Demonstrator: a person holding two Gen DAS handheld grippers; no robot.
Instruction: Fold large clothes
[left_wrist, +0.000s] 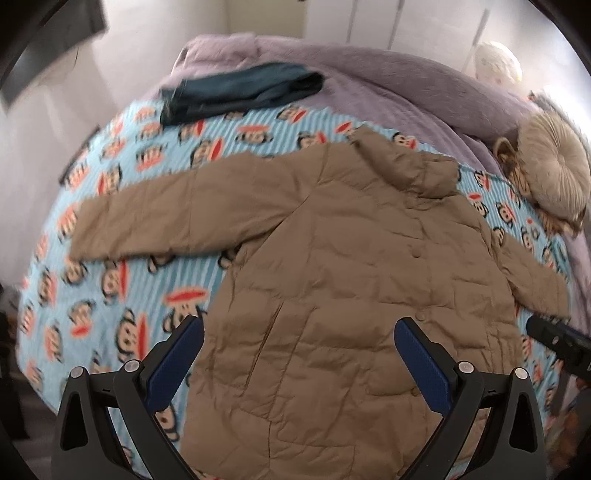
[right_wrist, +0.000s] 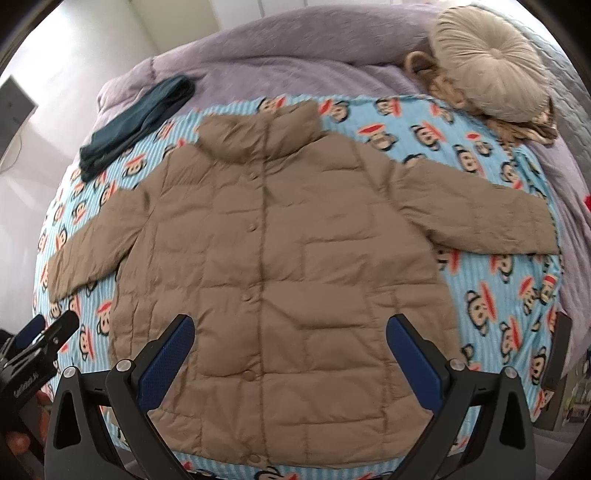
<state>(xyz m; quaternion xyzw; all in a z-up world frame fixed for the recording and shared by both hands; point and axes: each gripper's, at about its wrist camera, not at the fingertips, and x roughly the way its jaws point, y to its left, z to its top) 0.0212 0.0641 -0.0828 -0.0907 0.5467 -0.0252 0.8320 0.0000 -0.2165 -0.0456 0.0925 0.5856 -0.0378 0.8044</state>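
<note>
Left hand-held gripper (left_wrist: 299, 354): in the left wrist view its two blue-padded fingers (left_wrist: 177, 365) stand wide apart and hold nothing. They hover above the lower hem area of a tan quilted jacket (left_wrist: 332, 258), with no contact evident. The jacket lies flat, front side up, snaps closed, on a blue striped bed sheet (left_wrist: 122, 295) printed with cartoon monkey faces. One sleeve extends out to the left across the sheet; the other runs toward the right edge. The collar points away from the camera. Beyond the collar, a folded dark teal garment (left_wrist: 240, 92) rests where the sheet meets a lilac blanket (left_wrist: 388, 70). A round beige cushion (left_wrist: 554, 166) sits at the far right of the bed. The tip of the right hand-held gripper (left_wrist: 554, 339) enters at the right edge, just beside the jacket's sleeve; its opening cannot be judged from here.

Right wrist view: the right hand-held gripper (right_wrist: 290, 350) is likewise spread wide and empty, positioned over the jacket's (right_wrist: 277, 240) lower front, near the snap placket. Both sleeves are spread outward on the sheet (right_wrist: 498, 295). The teal garment (right_wrist: 136, 122) lies upper left, the cushion (right_wrist: 491, 70) upper right, on the blanket (right_wrist: 295, 48). The left gripper (right_wrist: 44, 343) shows at the lower left edge, beside the hem.
</note>
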